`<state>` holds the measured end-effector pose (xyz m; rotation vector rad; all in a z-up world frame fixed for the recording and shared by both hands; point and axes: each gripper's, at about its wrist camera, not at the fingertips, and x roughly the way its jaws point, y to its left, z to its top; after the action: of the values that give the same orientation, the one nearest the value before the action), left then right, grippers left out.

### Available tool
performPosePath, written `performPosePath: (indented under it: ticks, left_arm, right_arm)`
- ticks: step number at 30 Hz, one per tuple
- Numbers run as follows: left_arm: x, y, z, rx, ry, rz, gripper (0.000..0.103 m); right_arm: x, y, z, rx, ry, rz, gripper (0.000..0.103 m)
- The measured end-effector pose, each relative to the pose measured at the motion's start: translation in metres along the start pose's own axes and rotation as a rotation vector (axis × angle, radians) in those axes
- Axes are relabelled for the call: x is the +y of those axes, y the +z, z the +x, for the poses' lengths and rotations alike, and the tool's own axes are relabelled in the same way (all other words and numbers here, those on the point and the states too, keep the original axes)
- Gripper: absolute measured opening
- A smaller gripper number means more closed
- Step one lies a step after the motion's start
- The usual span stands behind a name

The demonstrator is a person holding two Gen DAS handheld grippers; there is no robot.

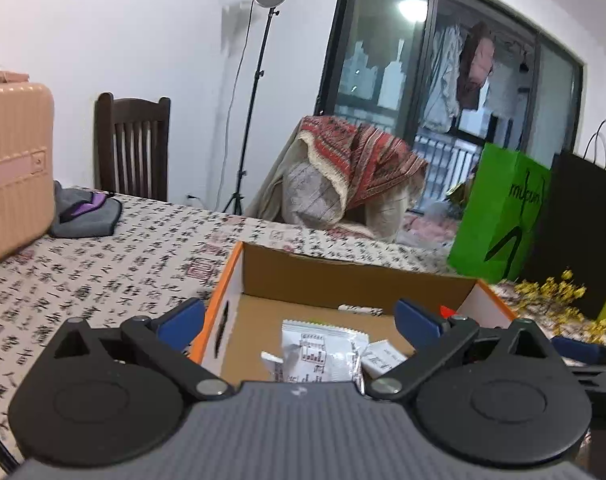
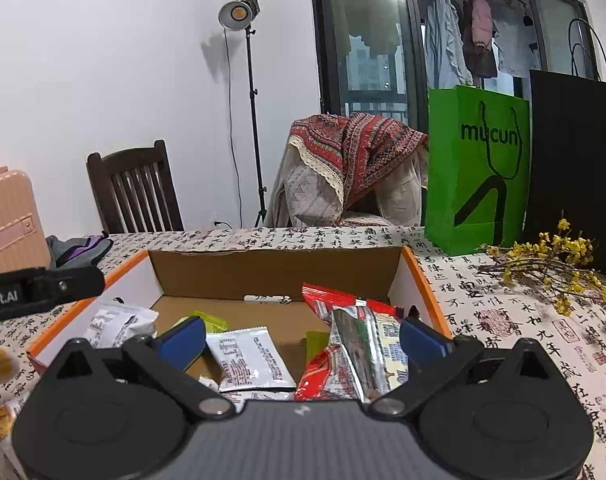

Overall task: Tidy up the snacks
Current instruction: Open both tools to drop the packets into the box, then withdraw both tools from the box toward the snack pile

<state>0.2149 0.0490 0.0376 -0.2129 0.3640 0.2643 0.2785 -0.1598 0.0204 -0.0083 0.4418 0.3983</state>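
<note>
An open cardboard box with an orange rim (image 1: 223, 280) (image 2: 419, 276) stands on the table and holds several snack packets. In the left wrist view my left gripper (image 1: 299, 320) is open and empty over the box's near left part, above white packets (image 1: 323, 352). In the right wrist view my right gripper (image 2: 301, 338) is open and empty above a white packet (image 2: 251, 360) and red and silver packets (image 2: 343, 344). Another white packet (image 2: 119, 320) lies at the box's left side. The left gripper's body (image 2: 35, 288) shows at the left edge.
The table has a calligraphy-print cloth (image 1: 103, 272). A pink suitcase (image 1: 11, 168) and grey cloth (image 1: 83, 212) lie at the left. A green bag (image 2: 479, 168), a black bag (image 2: 575, 168) and yellow flower twigs (image 2: 551, 268) stand right of the box. Chairs and a lamp stand behind.
</note>
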Motion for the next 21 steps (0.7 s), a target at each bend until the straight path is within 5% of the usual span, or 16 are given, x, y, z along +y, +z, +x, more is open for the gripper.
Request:
performPosePath:
  ticks: [10,21]
  left_arm:
    - [-0.003,0.018,-0.039,0.009,0.029,0.019,0.103]
    - [0.006,0.006,-0.083,0.013,0.036,0.043,0.103]
  right_arm:
    - [0.006,0.024,-0.063,-0.028,0.002,-0.060,0.103]
    - [0.008,-0.006,-0.098,0.034,0.026,-0.053,0.103]
